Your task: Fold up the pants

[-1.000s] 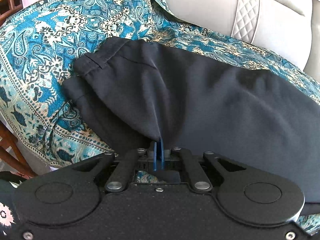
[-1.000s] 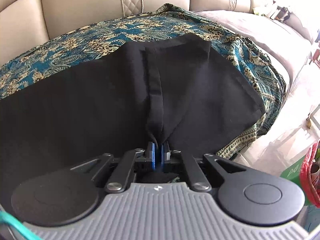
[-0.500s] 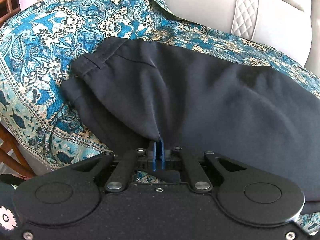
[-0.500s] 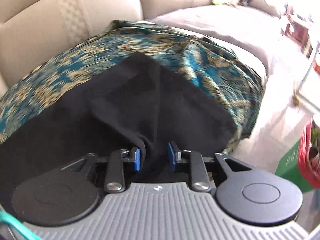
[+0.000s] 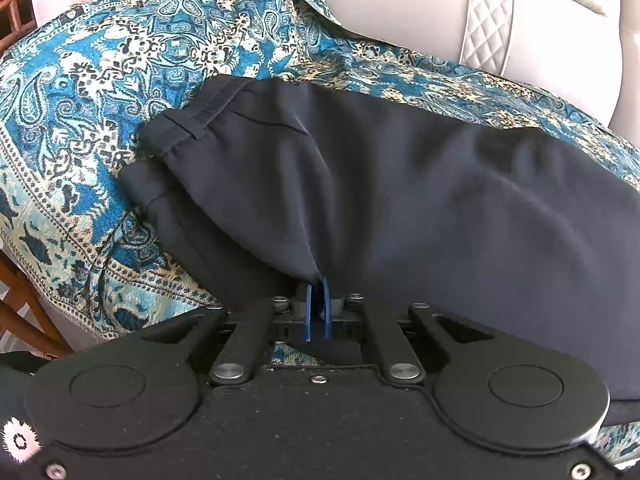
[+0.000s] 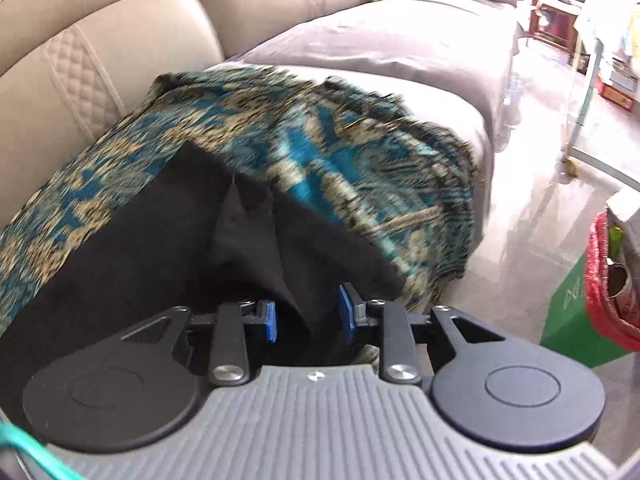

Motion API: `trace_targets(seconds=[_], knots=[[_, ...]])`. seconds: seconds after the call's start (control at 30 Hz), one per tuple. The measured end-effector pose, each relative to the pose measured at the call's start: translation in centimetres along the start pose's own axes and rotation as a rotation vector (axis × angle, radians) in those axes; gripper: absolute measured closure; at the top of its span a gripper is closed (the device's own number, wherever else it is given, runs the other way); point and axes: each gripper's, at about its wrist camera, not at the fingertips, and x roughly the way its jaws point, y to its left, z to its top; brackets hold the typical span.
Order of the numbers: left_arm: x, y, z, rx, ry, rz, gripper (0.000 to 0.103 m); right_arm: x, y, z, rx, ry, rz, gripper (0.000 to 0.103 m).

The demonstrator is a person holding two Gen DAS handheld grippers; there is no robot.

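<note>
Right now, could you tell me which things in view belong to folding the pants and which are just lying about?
Part of the job:
- black pants
- left gripper, shut on the pants
- right gripper, open, pants fabric between its jaws
- patterned teal throw under the pants

Just lying about:
- beige sofa
- green box
- red mesh bag
- wooden chair

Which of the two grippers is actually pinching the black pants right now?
The left gripper: its blue pads are shut on a fold of the pants. The right gripper stands open, cloth lying loose between its pads.
</note>
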Motion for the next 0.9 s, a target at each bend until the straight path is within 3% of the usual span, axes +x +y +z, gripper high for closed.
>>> trace_targets(seconds=[0.13,0.23,0.37,0.63,0.8,0.9], knots=[[0.0,0.0,0.0,0.006,-0.002,0.002,0.096,0.1,-1.1,1.1,0.048,-0.009,-0.031,0.055],[-0.1,-0.1,-0.1,0.018,-0.008,0.007,0.096,-0.6,-1.2,1.4,0.057,-0.022,-0.007,0.047],[-0.1,-0.2,-0.2,0.016,-0.011,0.005,0.096,-2.2,1.2,1.1,-0.001,-0.033,0.061,0.044],[-0.5,0.4,-0.5,0.021,-0.014,-0.024,0.095,-6.4,12.8,-1.8,-0.256,0.022,0.398,0.036],[-0.8,0.8,-0.9,0.021,-0.023,-0.042,0.095,-9.2,22.3,-5.9,-0.433,0.111,0.632,0.034],[-1.5,1.1,-1.0,0.018,-0.021,-0.066,0.095,-10.6,27.4,-8.8,-0.504,0.16,0.72,0.034]])
